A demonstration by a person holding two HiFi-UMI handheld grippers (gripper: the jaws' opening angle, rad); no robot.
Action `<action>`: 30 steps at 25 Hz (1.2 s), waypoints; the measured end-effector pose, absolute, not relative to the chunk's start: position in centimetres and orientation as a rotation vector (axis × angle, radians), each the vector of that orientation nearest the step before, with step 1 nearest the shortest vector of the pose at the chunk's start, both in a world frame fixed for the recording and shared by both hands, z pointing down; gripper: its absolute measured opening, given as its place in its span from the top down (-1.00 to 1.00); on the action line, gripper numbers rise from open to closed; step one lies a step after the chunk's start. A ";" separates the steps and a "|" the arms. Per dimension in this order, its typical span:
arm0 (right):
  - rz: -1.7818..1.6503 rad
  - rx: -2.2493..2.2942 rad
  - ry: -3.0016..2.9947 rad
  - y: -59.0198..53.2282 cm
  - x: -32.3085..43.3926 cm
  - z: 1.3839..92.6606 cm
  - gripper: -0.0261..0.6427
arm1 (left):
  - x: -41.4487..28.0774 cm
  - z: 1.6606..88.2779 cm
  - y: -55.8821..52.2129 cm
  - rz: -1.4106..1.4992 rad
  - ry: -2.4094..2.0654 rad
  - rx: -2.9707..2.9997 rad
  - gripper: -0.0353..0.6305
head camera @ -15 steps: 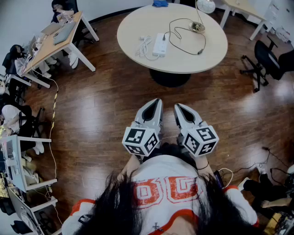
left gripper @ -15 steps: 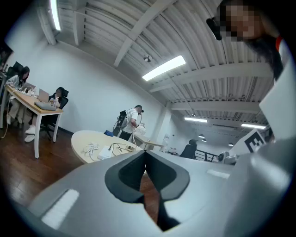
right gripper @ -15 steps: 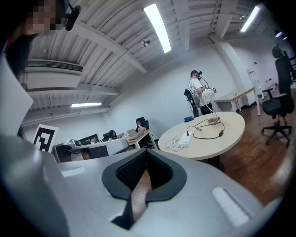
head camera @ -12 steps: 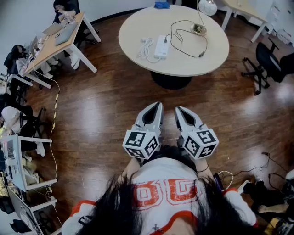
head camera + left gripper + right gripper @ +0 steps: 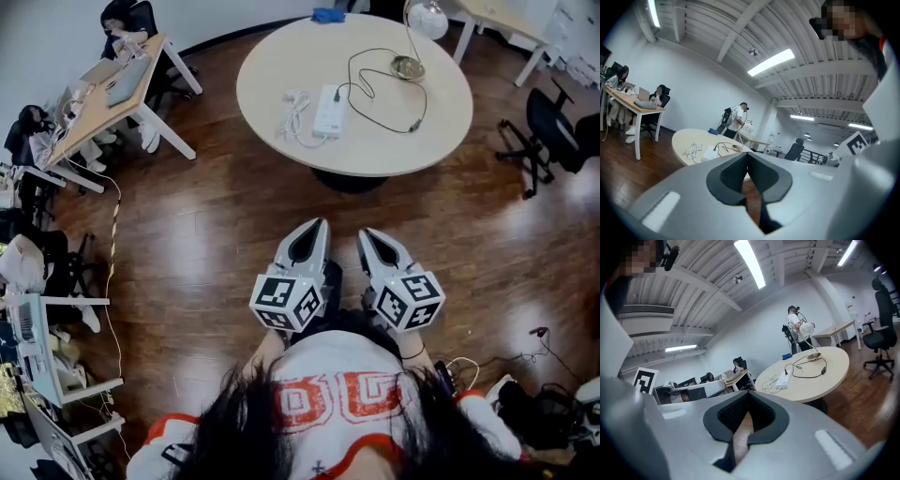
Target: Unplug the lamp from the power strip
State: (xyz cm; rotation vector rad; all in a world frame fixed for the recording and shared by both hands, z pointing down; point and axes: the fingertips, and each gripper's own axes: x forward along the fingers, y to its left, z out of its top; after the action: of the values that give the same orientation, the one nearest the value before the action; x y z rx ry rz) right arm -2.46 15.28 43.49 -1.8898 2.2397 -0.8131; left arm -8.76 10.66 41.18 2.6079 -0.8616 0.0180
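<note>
A white power strip (image 5: 328,97) lies on the round table (image 5: 281,56), with a black plug in its far end. The plug's black cord (image 5: 375,97) loops over to the lamp base (image 5: 406,66). The lamp head (image 5: 424,14) hangs at the far rim. A coiled white cable (image 5: 294,101) lies left of the strip. My left gripper (image 5: 316,226) and right gripper (image 5: 369,235) are side by side over the floor, well short of the table, both shut and empty. The strip (image 5: 709,152) (image 5: 783,378) shows far ahead in both gripper views, beyond my left gripper (image 5: 746,154) and right gripper (image 5: 749,393).
A blue object (image 5: 328,14) lies at the table's far edge. Desks with seated people (image 5: 117,70) stand at the left. An office chair (image 5: 553,127) is at the right, and cables (image 5: 525,356) trail on the wood floor. A person (image 5: 793,331) stands behind the table.
The table has come a little nearer and lower in the head view. Both grippers stay shut and side by side, slightly lower in the view.
</note>
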 end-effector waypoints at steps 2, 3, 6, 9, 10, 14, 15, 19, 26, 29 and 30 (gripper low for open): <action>-0.820 -1.911 2.230 13.9 -1.5 43.9 0.92 | -7.8 41.4 9.1 0.014 -0.845 2.609 0.89; -0.823 -1.919 2.227 13.1 -1.0 44.1 0.92 | -7.3 41.6 8.2 0.016 -0.838 2.608 0.89; -0.826 -1.932 2.222 10.1 0.5 43.9 0.92 | -5.6 42.3 5.2 0.062 -0.824 2.624 0.89; -0.830 -1.925 2.216 6.3 1.3 43.1 0.92 | -4.5 43.0 1.7 0.134 -0.799 2.645 0.89; -0.831 -1.924 2.214 5.0 1.3 42.8 0.92 | -4.4 43.1 0.5 0.143 -0.790 2.639 0.89; -0.838 -1.950 2.198 0.3 1.6 42.4 0.92 | -4.0 43.6 -4.2 0.164 -0.757 2.622 0.89; -0.843 -1.964 2.188 -0.5 2.0 42.5 0.92 | -3.7 43.9 -5.1 0.165 -0.745 2.618 0.89; -0.857 -2.037 2.110 -2.3 4.8 43.0 0.92 | -1.0 46.0 -7.7 0.144 -0.683 2.571 0.89; -0.918 -2.126 2.024 -2.5 7.6 43.8 0.92 | 1.7 49.4 -10.8 0.221 -0.681 2.535 0.89; -0.945 -2.138 2.012 -2.8 8.8 44.3 0.92 | 2.2 50.6 -11.4 0.253 -0.704 2.512 0.89; -0.948 -2.132 2.019 -3.1 9.1 44.4 0.92 | 2.3 50.9 -11.7 0.265 -0.719 2.508 0.89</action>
State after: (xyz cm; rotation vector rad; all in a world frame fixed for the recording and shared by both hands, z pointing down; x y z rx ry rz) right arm 9.07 -3.15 44.40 -2.1316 2.0185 -0.9481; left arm 2.25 -11.66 50.93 2.5078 -0.7194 0.2653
